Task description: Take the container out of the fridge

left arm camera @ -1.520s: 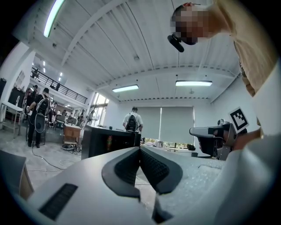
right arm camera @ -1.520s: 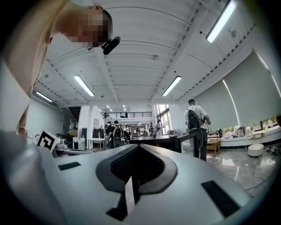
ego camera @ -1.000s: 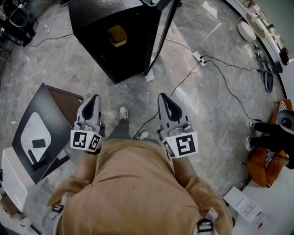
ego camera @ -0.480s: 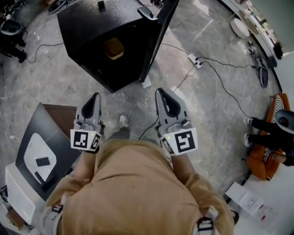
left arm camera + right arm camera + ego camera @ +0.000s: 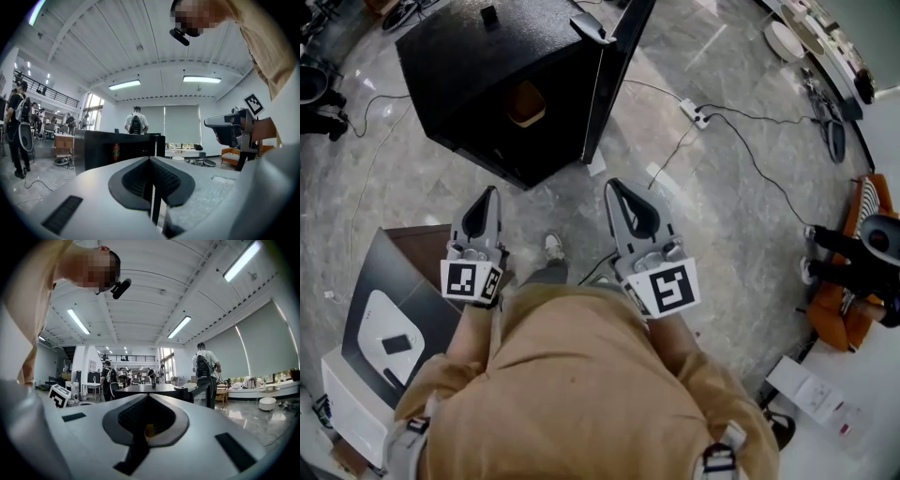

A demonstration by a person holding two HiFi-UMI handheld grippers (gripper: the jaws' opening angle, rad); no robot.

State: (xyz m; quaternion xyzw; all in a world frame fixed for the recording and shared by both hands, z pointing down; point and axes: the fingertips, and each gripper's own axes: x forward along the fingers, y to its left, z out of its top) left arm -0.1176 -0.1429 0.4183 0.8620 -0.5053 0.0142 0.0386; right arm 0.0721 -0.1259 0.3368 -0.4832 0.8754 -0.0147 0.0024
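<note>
Open black mini fridge (image 5: 487, 84) sits lower in the head view than a second ago, so the approach continues; right gripper (image 5: 612, 185) and left gripper (image 5: 491, 191), both closed and empty, remain well short; yellow container (image 5: 526, 103) inside, untouched.

Floor (image 5: 741, 234): grey marbled stone tiles, glossy. White power strip (image 5: 692, 113) lies on it. Black cables (image 5: 759, 169) run from the strip to the right and to the lower left.

- Well to the lower right of the strip, at the frame edge: orange armchair (image 5: 834, 328).
- Upper right of the strip: round white disc (image 5: 786, 39) on the floor.
- Far lower left of the strip: dark tabletop (image 5: 384, 272) carrying a white device (image 5: 380, 319).

Ceiling (image 5: 140, 42): white, ribbed, arched, with lit strip lights (image 5: 124, 85). Grey roller blinds (image 5: 183, 124) cover the far windows.
</note>
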